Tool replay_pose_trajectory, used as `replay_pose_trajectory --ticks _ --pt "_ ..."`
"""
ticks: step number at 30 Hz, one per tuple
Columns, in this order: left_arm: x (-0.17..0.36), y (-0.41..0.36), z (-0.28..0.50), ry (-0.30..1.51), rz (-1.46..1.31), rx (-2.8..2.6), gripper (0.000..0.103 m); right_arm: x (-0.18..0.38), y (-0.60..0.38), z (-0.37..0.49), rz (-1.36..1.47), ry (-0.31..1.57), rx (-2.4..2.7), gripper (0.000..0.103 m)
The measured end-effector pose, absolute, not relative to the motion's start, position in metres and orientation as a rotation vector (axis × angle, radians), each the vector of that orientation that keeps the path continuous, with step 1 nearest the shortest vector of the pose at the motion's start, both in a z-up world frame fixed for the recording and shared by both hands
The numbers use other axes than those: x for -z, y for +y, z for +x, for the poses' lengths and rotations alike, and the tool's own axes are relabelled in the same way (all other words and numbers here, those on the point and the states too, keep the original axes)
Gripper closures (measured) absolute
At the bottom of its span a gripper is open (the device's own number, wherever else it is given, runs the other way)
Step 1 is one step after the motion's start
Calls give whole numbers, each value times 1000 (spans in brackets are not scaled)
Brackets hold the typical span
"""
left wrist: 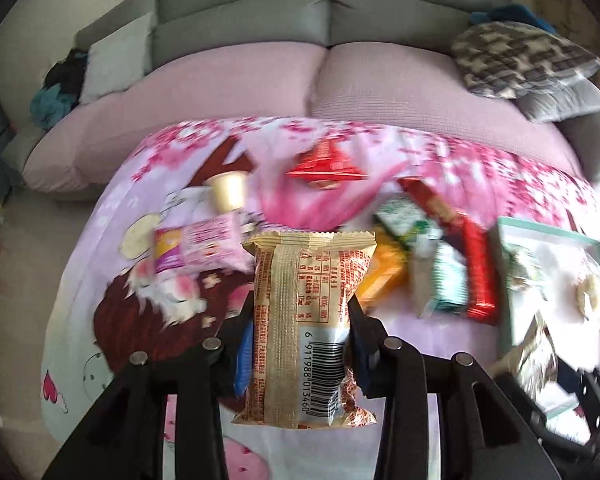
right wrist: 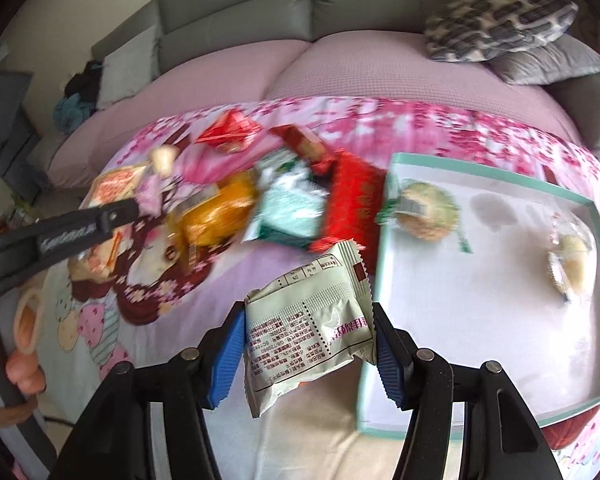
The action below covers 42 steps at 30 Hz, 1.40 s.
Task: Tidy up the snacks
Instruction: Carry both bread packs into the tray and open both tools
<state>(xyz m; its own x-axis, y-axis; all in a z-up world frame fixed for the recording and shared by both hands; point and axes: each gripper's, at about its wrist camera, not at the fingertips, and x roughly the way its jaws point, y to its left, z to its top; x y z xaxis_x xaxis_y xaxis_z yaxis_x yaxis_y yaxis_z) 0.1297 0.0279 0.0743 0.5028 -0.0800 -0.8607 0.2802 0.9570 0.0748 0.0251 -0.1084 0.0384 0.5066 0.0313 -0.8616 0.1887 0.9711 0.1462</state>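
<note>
Here, left claw (left wrist: 302, 320) clenched on a gold-and-red foil snack packet (left wrist: 306, 320), lifted upright off the floral-cloth surface (left wrist: 112, 344). Right claw (right wrist: 310, 344) grips a pale green wrapper packet (right wrist: 306, 320), level beside the teal-rimmed shallow box (right wrist: 496, 178), likely its destination. Unsorted snack pile (right wrist: 284, 204) lies beyond.

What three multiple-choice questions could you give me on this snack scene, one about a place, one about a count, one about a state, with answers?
1. Where is the shallow box relative to the loose snack pile?
A. To its right
B. To its left
C. Under it

2. How many wrapped snacks lie inside the box?
A. None
B. Two
C. Five

3. What is the left gripper doing?
A. Hanging open
B. Gripping a cup
C. Clamping a gold packet

Answers: 1 A, the right wrist view shows the box right of the pile. 2 B, two round pastries lie on its floor. 3 C, both fingers press the packet's sides.
</note>
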Motion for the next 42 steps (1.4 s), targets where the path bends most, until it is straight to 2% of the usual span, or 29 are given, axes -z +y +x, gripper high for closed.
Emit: replay_pose_trajectory --ticks 8,21,38,39,40,41,42 --pt "-77 -49 94 993 313 431 62 -44 -192 7 345 1018 354 41" --pt "-53 -155 27 973 500 672 62 -50 -313 -62 515 959 695 41" --pt "-39 -169 22 965 529 671 62 -46 -331 -74 548 960 728 40" --pt "-39 -169 22 964 526 670 61 -46 -331 -74 548 961 726 40" --pt "-39 -169 22 961 527 666 50 -46 -331 -74 547 964 724 39" --pt "-39 -170 23 958 530 657 31 -45 -331 -73 545 968 721 39" --pt "-39 -170 23 954 533 649 25 -44 -331 -72 542 972 718 39"
